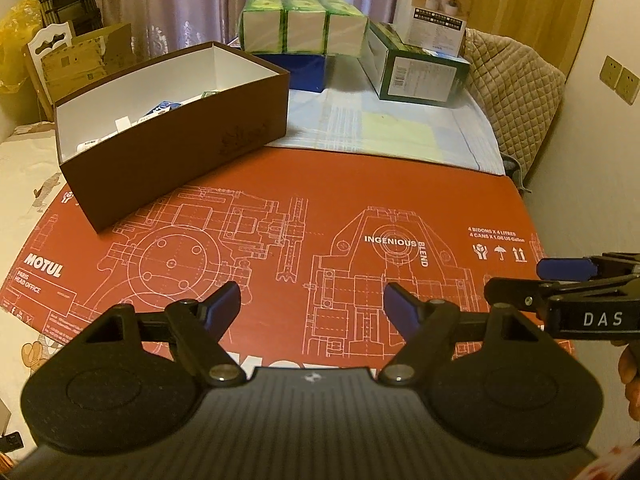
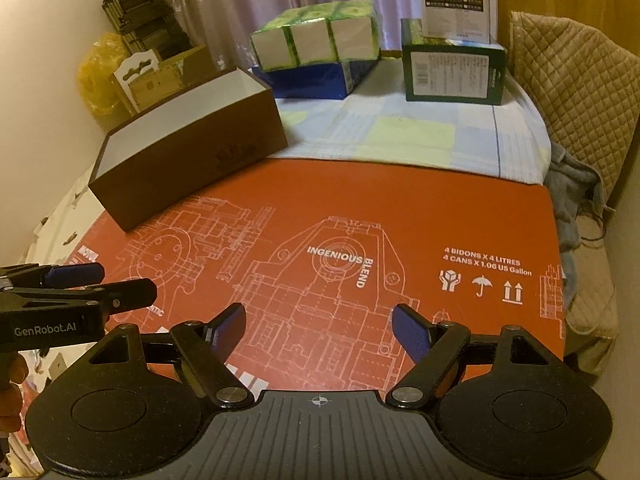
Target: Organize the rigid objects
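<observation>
- Here, both the left claw (image 1: 312, 300) and right claw (image 2: 318, 322) hang released, empty, above the red cardboard sheet (image 1: 360, 192).
- The brown box (image 1: 176, 152) sits at its far left corner.

Near surface: a flat red printed cardboard sheet (image 1: 304, 208) is spread in front.
Left rear of sheet: an open brown rectangular cardboard box (image 1: 172, 152) is set on it, small items inside.
Behind sheet: a checked cloth (image 2: 400, 132) is laid.
Far end: a wrapped tissue-box pack (image 1: 304, 24) is stacked on a blue box (image 1: 296, 70); a green carton (image 1: 420, 72) is placed to the right.
</observation>
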Demonstrator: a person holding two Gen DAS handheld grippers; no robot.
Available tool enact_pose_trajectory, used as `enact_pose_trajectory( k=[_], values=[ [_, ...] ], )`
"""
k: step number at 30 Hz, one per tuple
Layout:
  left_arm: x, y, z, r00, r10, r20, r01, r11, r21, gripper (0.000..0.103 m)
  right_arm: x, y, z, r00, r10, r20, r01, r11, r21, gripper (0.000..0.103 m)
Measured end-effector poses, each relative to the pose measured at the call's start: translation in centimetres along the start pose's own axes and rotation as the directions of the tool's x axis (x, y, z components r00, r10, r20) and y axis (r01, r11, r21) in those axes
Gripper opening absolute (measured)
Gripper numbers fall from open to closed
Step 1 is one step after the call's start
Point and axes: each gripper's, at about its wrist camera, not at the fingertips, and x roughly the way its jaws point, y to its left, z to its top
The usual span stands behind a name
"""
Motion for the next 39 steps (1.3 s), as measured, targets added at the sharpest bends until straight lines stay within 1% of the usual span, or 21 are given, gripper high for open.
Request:
enact_pose_trajectory(
  k=[2, 4, 21, 39],
  values=[
    [0.2, -0.1, 0.0, 1.000, 0.002, -0.004, -0.002, 1.000, 0.002, 0.076, 0.1, -0.1, -0.1, 1.000, 0.000, -0.005, 0.000, 1.000, 0.002, 0.077],
    [0.3, -0.2, -0.1, 1.000, 0.003, -0.008, -0.003, 1.000, 0.003, 0.073, 0.3, -0.2, 0.0, 1.000, 0.001, -0.009, -0.001, 1.000, 0.004, 0.077],
    [0.9, -0.7, -0.2, 1.000, 0.000, -0.022, 0.001, 1.000, 0.009, 0.073, 1.0, -0.8, 0.0, 0.999, 0.001, -0.040, 0.000, 1.000, 0.010, 0.077],
    [0.7, -0.2, -0.5, 1.000, 0.005, -0.017, -0.005, 1.000, 0.005, 0.073, 1.1, 0.0, -0.1, 0.999, 0.003, -0.050, -0.004, 1.000, -0.005, 0.077]
  ],
)
